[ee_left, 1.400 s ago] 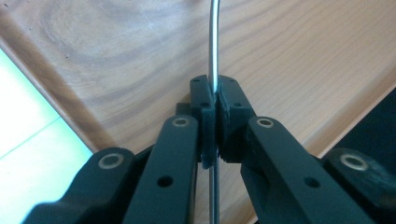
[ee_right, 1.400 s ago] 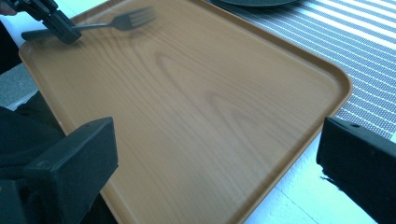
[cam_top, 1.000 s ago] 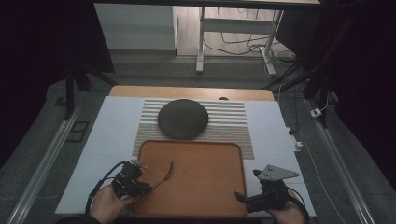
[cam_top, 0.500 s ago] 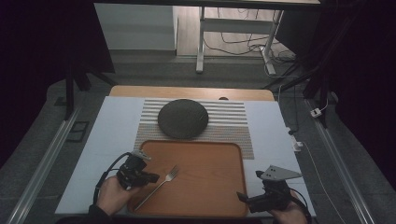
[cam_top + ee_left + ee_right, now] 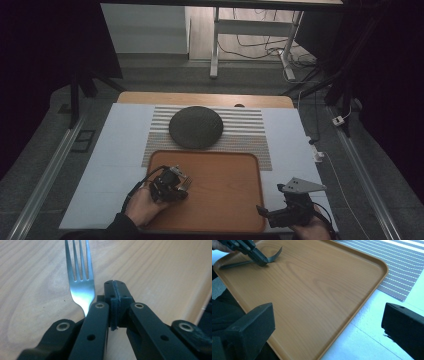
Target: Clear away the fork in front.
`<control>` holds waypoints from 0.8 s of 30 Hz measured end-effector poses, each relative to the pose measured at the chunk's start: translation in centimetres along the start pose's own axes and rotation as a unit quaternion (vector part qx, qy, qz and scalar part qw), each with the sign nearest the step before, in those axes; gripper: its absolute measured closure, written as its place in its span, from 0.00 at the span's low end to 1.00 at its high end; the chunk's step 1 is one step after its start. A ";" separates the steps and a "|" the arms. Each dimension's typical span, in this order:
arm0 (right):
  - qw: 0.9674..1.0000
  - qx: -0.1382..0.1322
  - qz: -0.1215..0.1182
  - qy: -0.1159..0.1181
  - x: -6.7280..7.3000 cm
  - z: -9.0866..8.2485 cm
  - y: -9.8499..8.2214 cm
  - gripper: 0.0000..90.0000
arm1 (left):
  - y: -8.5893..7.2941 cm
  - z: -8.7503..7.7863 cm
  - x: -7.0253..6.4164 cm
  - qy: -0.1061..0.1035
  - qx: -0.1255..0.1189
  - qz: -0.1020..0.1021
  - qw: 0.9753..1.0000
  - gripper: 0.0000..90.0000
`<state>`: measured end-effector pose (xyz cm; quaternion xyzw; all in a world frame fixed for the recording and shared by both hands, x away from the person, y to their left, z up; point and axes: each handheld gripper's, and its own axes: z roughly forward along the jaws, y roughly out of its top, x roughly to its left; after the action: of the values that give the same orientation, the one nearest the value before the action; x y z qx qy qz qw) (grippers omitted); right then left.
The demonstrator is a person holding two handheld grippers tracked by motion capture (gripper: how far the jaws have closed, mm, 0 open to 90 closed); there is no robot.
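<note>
Here your left tool (image 5: 184, 183) sits over the near-left part of the brown wooden rectangular tray (image 5: 235, 200), its two black jaws brought fully together with the pads meeting and nothing between them. The silver metal fork (image 5: 80, 287) lies flat on the tray just beside those closed jaws, at their left in the left gripper view, tines pointing away from you; whether the jaws touch the fork cannot be told. In the right gripper view the fork's curved head (image 5: 274, 255) rises slightly off the wood next to the left tool's tip (image 5: 260, 261). Your right tool (image 5: 261, 210) rests at the tray's near-right corner, its jaws standing wide apart and holding nothing. Beyond the tray, a dark round plate (image 5: 195, 127) sits on a grey-and-white striped mat (image 5: 245, 131), which lies on the pale blue surface (image 5: 115, 145).
</note>
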<state>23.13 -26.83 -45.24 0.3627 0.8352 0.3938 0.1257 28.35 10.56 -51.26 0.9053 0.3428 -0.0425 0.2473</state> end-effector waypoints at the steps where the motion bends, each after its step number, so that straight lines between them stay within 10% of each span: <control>1: 1.000 0.000 0.000 -0.002 0.0 0.0 0.0 0.00 | 0.0 0.0 0.1 -0.003 -0.003 -0.001 1.000 0.98; 24: 1.000 0.003 0.003 0.000 -0.1 0.0 0.0 0.00 | -1.1 -1.2 2.8 0.031 -0.013 -0.048 0.998 0.98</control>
<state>23.20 -26.91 -45.29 0.3659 0.8352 0.3916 0.1235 29.60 13.53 -51.34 0.8854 0.3939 -0.0221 0.2460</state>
